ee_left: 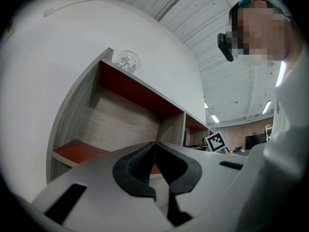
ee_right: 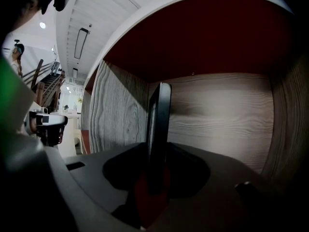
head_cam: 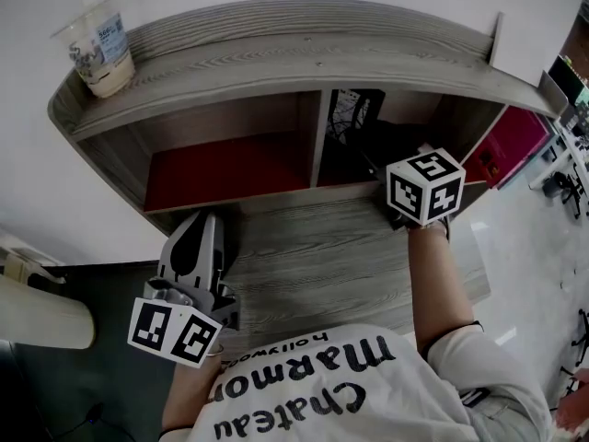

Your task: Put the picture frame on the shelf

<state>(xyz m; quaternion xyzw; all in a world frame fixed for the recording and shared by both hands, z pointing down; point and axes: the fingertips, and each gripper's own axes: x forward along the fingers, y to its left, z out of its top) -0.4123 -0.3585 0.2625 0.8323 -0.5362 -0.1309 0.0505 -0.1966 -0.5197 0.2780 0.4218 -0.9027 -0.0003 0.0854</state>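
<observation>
A black picture frame stands edge-on between my right gripper's jaws, which are shut on it inside the right shelf compartment. From the head view the frame shows in that compartment of the wooden shelf, just past the divider, with the right gripper reaching in under its marker cube. My left gripper hangs low over the desk in front of the left compartment, jaws shut on nothing.
A plastic cup stands on the shelf's top at the left. A white board leans at the top's right end. The compartments have red floors. The wooden desk lies below the shelf.
</observation>
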